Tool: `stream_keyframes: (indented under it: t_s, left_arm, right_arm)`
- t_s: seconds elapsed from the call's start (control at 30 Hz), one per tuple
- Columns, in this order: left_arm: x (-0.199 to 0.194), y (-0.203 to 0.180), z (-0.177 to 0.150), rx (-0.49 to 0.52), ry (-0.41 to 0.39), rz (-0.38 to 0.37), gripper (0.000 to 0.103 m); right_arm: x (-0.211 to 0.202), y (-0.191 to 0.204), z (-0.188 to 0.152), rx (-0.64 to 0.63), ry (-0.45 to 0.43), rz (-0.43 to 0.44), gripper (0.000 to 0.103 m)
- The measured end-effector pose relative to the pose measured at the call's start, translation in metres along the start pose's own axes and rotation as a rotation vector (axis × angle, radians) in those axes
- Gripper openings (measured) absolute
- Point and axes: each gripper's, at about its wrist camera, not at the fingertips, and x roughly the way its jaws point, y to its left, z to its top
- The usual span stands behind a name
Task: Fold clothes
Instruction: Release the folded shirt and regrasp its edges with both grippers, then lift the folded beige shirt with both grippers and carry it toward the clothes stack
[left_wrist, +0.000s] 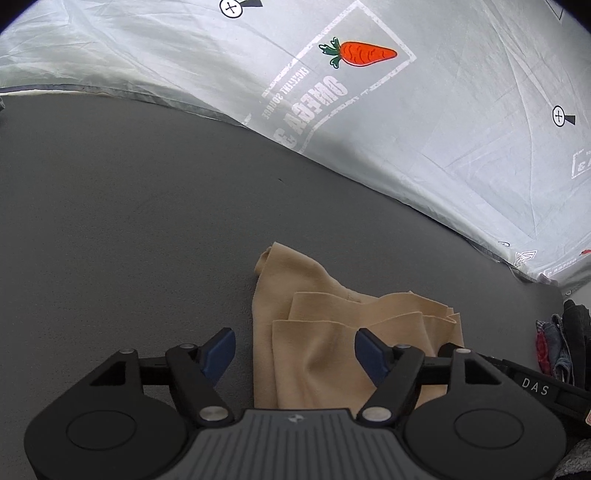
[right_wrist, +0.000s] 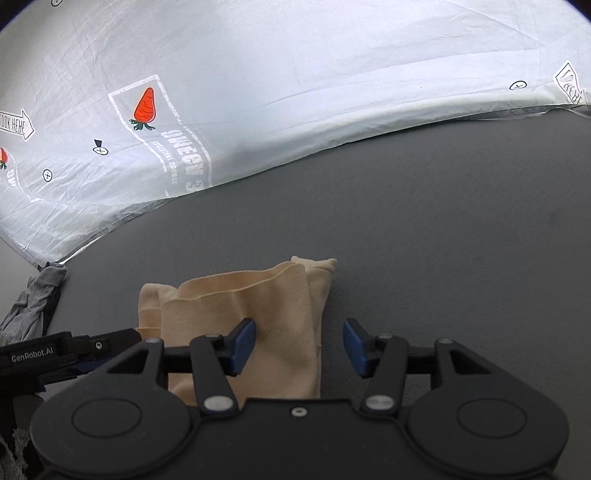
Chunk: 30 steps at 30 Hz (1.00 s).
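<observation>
A beige garment lies partly folded in layers on the dark grey table. My left gripper is open just above its left edge, with cloth showing between the blue pads and nothing pinched. In the right wrist view the same beige garment lies under my right gripper, which is open over the garment's right edge. The other gripper's black body shows at the left of that view, and likewise a black gripper body at the right of the left wrist view.
A white printed sheet with carrot pictures hangs behind the table as a backdrop. A pile of dark and denim clothes sits at the right edge of the left wrist view. A grey garment lies at the table's left in the right wrist view.
</observation>
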Motion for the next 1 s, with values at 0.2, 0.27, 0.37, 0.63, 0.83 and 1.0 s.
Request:
stream_keyframes:
  t_s: [0.2, 0.27, 0.37, 0.63, 0.83, 1.0]
  left_arm:
    - [0.02, -0.009, 0.002, 0.07, 0.008, -0.022, 0.075]
    - [0.024, -0.01, 0.004, 0.094, 0.01, -0.046, 0.079]
    - [0.028, -0.015, 0.004, 0.149, 0.017, -0.058, 0.08]
    - [0.018, -0.016, -0.004, 0.096, -0.01, -0.05, 0.016]
    - [-0.039, -0.047, -0.01, 0.131, -0.112, -0.085, 0.015]
    - [-0.099, -0.065, -0.023, 0.119, -0.196, -0.158, 0.015]
  right_arm:
    - [0.021, -0.004, 0.006, 0.013, 0.014, 0.033, 0.055]
    - [0.027, -0.002, 0.008, 0.008, 0.011, 0.041, 0.055]
    - [0.033, 0.004, 0.01, -0.01, -0.002, 0.053, 0.056]
    - [0.025, 0.038, 0.005, -0.121, -0.058, -0.062, 0.017]
    - [-0.037, 0.059, 0.003, -0.196, -0.201, -0.134, 0.015]
    - [-0.118, 0.071, -0.016, -0.272, -0.355, -0.195, 0.014]
